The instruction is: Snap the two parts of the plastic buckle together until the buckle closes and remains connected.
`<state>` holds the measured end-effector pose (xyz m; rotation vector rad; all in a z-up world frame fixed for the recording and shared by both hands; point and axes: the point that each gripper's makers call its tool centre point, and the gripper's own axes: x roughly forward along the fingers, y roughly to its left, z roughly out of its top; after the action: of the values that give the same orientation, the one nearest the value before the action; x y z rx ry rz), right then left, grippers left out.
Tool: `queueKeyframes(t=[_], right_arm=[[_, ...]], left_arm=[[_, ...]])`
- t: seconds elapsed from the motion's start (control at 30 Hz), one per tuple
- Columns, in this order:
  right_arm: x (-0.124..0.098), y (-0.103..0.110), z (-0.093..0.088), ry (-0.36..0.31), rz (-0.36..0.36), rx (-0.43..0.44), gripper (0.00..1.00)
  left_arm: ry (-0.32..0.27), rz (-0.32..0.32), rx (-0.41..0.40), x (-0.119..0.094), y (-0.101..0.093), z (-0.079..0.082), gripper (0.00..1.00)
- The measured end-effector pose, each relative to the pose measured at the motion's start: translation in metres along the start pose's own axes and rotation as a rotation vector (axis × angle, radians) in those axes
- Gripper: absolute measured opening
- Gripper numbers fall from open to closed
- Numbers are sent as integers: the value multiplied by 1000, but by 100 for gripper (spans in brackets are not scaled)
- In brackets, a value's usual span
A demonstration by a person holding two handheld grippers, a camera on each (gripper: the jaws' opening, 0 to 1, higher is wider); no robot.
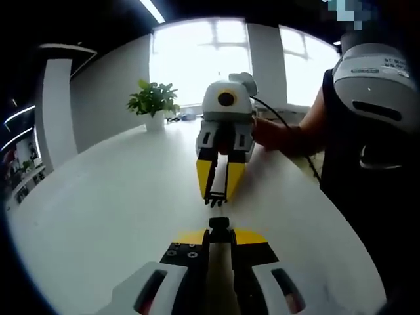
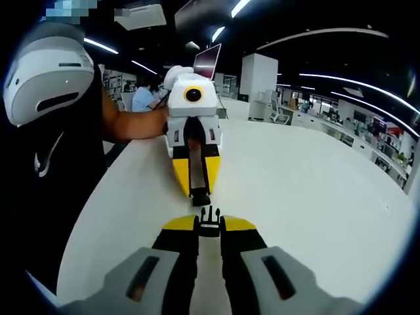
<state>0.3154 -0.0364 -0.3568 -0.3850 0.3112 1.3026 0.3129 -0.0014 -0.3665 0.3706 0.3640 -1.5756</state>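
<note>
Left tool (image 1: 220, 231): jaws together, clamped on the socket half (image 1: 219, 224) of the black buckle, which sits right at the yellow jaw tips. Same tool seen head-on in the right gripper view (image 2: 199, 191), socket half (image 2: 200, 197) poking out of its tips.

Right tool (image 2: 209, 225): jaws together, clamped on the pronged half (image 2: 209, 217), prongs sticking forward past the tips. In the left gripper view it comes in from the far side (image 1: 216, 194), pronged half (image 1: 215, 199) at its end.

The two halves face each other nose to nose, roughly in line, close but apart: a small strip of white surface (image 1: 98, 216) shows between them in both views. Buckle not yet joined.

Both tools sit low over the surface (image 2: 308, 197); cannot tell whether they touch it.

A potted plant (image 1: 154, 104) stands at the far edge of the surface by the bright window (image 1: 197, 56). The person (image 2: 59, 131) holding the tools stands at the side in a dark top, forearm (image 2: 134, 123) reaching to the left tool's body.
</note>
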Motion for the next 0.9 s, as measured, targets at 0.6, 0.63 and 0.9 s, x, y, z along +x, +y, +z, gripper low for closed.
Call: queueKeyframes(t=[0.6, 0.63, 0.9], right_arm=[[5, 11, -7, 49, 42, -14, 11], [5, 11, -7, 48, 44, -13, 11], [7, 15, -8, 53, 58, -17, 11]], left_arm=[[18, -25, 4, 1, -6, -3, 11], [18, -27, 2, 0, -6, -3, 11], [21, -30, -1, 3, -6, -4, 11]])
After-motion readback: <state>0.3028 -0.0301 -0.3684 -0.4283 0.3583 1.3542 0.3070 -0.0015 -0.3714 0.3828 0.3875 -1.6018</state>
